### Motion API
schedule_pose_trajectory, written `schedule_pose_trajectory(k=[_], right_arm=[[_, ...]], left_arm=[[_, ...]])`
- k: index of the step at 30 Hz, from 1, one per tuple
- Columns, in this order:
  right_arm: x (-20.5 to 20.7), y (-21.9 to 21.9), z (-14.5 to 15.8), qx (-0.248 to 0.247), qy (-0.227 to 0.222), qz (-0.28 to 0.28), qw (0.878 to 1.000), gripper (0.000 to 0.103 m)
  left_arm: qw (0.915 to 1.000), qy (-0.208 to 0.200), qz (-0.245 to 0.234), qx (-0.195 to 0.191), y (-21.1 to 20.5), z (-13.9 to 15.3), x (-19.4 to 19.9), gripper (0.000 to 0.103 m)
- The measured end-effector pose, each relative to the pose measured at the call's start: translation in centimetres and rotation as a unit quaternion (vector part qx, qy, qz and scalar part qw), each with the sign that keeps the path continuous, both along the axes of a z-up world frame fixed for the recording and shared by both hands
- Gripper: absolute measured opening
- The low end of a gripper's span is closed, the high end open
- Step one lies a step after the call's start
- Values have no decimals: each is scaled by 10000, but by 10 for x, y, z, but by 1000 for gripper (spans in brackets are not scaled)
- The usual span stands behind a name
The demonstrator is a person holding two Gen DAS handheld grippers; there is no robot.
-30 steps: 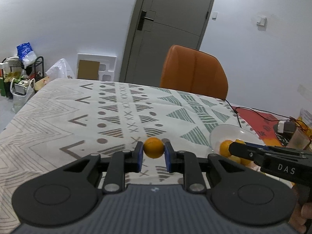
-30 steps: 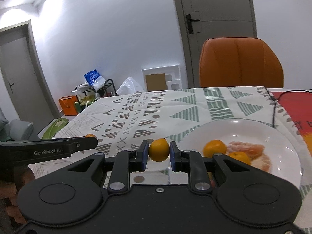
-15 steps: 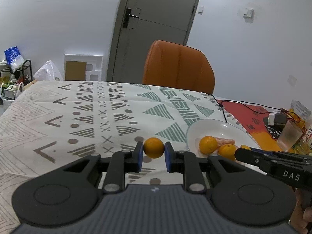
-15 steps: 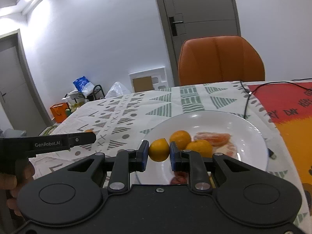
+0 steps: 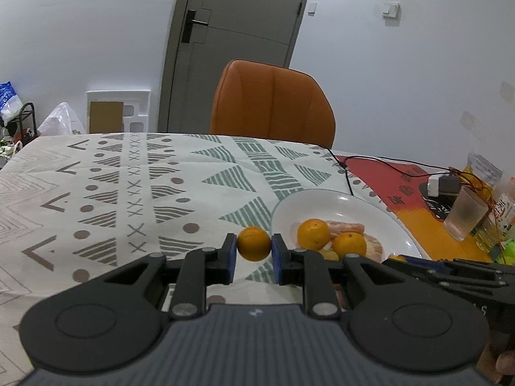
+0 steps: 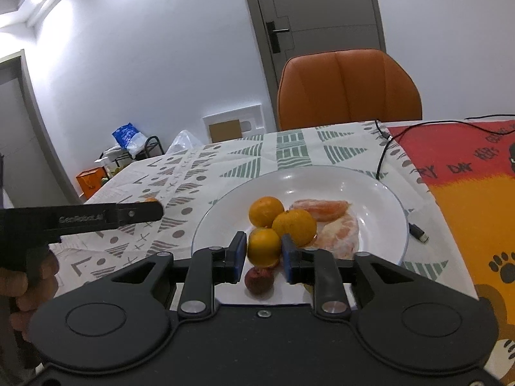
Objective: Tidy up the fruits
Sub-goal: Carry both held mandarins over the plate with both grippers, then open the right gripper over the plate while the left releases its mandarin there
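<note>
A mandarin [image 5: 254,243] is clamped in the left tool [image 5: 253,257]. A second mandarin [image 6: 264,246] is seen between the just-widened jaws of the right tool [image 6: 263,257], over the white plate [image 6: 383,199].

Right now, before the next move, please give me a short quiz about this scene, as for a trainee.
1. True or false: the white plate is empty.
2. What does the left gripper hold? A) a mandarin B) a plastic cup C) a cable
3. Which gripper has its fruit above the plate?

Key:
1. False: whole mandarins and peeled segments lie on it.
2. A, clamped between the pads.
3. The right gripper; its jaws have just been opening, with a second mandarin between them.
</note>
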State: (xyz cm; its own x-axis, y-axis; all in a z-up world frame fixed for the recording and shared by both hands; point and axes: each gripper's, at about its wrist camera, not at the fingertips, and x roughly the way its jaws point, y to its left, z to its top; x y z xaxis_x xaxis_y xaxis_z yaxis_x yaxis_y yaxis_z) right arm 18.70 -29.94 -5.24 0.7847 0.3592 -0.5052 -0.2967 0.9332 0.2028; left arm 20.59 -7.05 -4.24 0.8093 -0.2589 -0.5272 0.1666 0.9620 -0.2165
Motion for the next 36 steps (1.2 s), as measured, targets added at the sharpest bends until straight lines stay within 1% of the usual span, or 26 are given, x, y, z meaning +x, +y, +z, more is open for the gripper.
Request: schedule_pose_trajectory(k=[13,23,26,28,32,33,36], right_arm=[[-7,-29,0,53,15,-339,9994,29],[-10,-38,0,37,31,-445,9990,32],[-10,-39,-1,47,43,-458,9989,35],[-9,-38,-1,52,45,-461,9989,38],[-9,-36,-2,101,62,-432,9990,39],[-9,-35,-3,113,62,-419,9990,41],[-10,-31,-3,129,51,-391,9991,51]], left_arm=[[9997,-6,-250,28,-23,-1,7,21],[9990,58,-448,13,-38,-4,11,21],[9989,104,-462,20,-41,-3,11,21],[9991,75,-424,41,-41,-2,10,23],[9994,116,-306,71,-35,1,10,25],[9995,130,-260,79,-32,1,9,25],[9997,149,-174,91,-25,3,6,25]])
